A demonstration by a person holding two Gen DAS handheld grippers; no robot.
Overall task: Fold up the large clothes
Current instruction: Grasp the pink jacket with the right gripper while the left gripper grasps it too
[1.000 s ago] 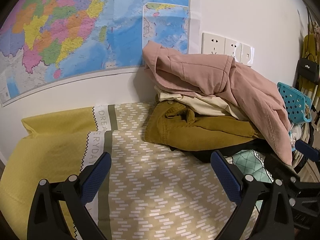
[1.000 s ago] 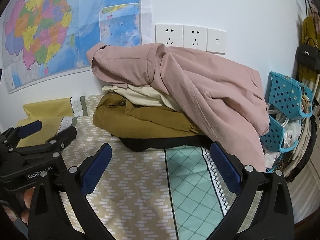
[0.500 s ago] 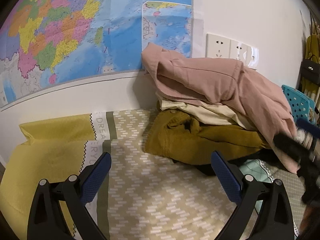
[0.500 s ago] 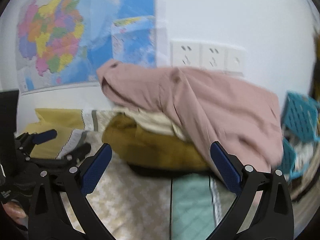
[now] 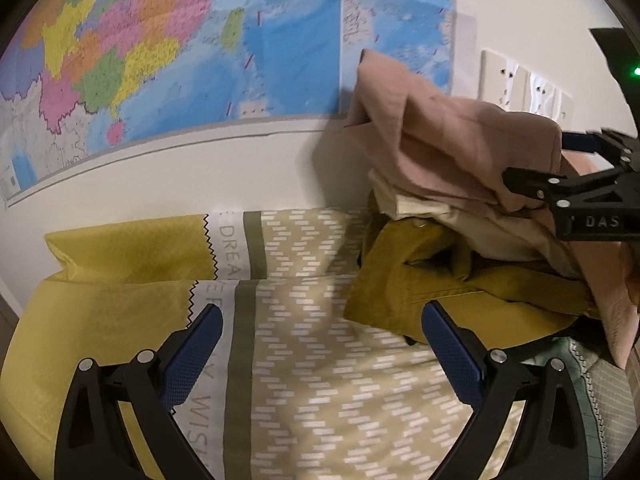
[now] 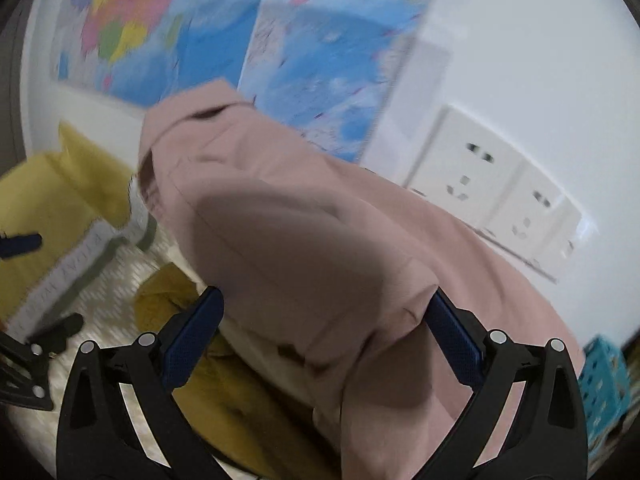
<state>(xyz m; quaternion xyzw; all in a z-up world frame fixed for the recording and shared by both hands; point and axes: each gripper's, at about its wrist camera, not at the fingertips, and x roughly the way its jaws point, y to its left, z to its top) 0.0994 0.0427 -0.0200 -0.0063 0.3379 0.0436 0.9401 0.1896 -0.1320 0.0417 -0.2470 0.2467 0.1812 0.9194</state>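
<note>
A pile of clothes sits on the bed (image 5: 320,380) against the white wall, at about 3 o'clock in the left wrist view. On top lies a pink jacket (image 5: 452,140), draped over a cream garment (image 5: 420,204), with a mustard-yellow corduroy garment (image 5: 460,304) beneath them. Behind the pile hangs a wall map (image 5: 180,48), and wall sockets (image 6: 492,192) show at 2 o'clock in the right wrist view.

The left gripper (image 5: 320,356) hovers over the patterned bedspread, its blue-padded fingers (image 5: 192,356) spread wide with nothing between them. Its right finger sits just in front of the mustard garment's near edge.

The right gripper (image 6: 326,340) is pushed up to the pink jacket, its fingers (image 6: 456,340) apart, with a fold of the pink cloth lying between them; the view is blurred, so whether the pads touch the cloth cannot be told. Yellow pillows (image 5: 120,256) lie at 9 o'clock, and a blue plastic basket (image 6: 604,392) stands at 4 o'clock in the right wrist view.
</note>
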